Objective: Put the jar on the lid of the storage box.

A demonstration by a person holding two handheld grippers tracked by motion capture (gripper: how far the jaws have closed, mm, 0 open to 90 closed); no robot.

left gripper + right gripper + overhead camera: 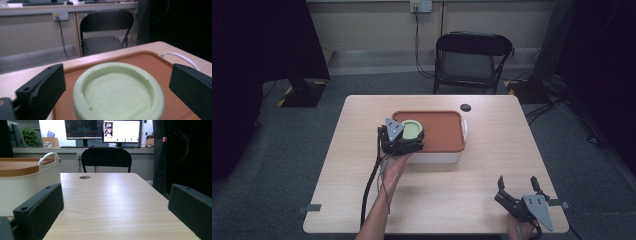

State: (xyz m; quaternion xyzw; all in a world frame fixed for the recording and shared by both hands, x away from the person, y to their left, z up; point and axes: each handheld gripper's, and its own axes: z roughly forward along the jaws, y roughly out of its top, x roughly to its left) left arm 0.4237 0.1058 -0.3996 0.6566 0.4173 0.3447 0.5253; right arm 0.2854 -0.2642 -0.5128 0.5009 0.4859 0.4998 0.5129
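Landmark: white box [439, 156] w/ orange lid [442, 132], mid-table. Pale green round container [117, 93] sitting on lid's left end. Left gripper [404, 136] around it, jaws spread wide either side, clear gaps both sides, gripping nothing yet. Right gripper [517, 189] well off to box's right-front, near table edge, jaws wide apart, empty. Risks, as judged: closing off-centre could shove container across slick lid or off its left edge; squeezing only the upper rim could tip it.

Pale green round lid [118, 93] flat on orange-topped white box [439, 131].
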